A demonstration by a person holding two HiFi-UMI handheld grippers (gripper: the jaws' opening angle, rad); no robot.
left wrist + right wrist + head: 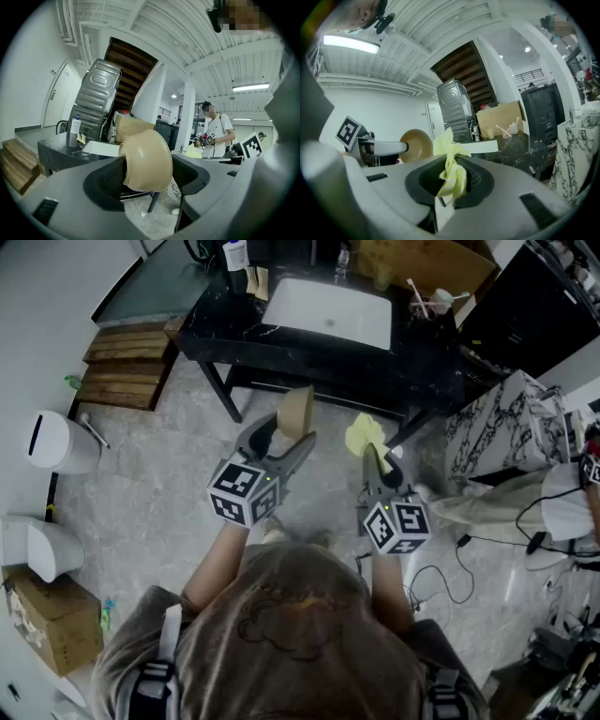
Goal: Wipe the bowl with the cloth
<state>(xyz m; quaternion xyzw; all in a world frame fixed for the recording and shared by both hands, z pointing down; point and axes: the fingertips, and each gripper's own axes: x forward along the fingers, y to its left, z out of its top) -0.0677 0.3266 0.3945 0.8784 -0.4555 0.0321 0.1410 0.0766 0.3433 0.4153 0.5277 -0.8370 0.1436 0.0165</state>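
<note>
The work area is a grey tiled floor (pixel 159 493) in front of a black bench (pixel 431 362) that carries a white basin (pixel 328 310) and a pump bottle (pixel 235 254). Wooden steps (pixel 122 367) lie to the left of the bench. Neither task item rests on the bench. Both are held in the air above the floor, between the person and the bench.

The bowl (pixel 147 159) is tan and smooth and stands on edge in the left gripper (pixel 284 437). The fingers (pixel 105 180) of that gripper are clamped on the lower part of the bowl. Its rounded outer wall faces the left gripper's camera. In the right gripper view the open face of the bowl is turned toward the right gripper (pixel 450 180).

The cloth (pixel 451 168) is yellow and bunched. The right gripper's fingers (pixel 476 180) are pinched shut on its middle. A tuft stands above them and a short end hangs below. Cloth and bowl are near each other but apart.

Step in hand, as judged: both items are grasped and presented, and the approach to first contact is under way. No wiping contact is made yet.

Next move, as judged:
1. Bring the free tuft of the cloth into the open face of the bowl.
2. Keep the left grip firm. The bowl is held at one part only and may pivot under pressure.
3. Press lightly and sweep around the inner wall.
</note>
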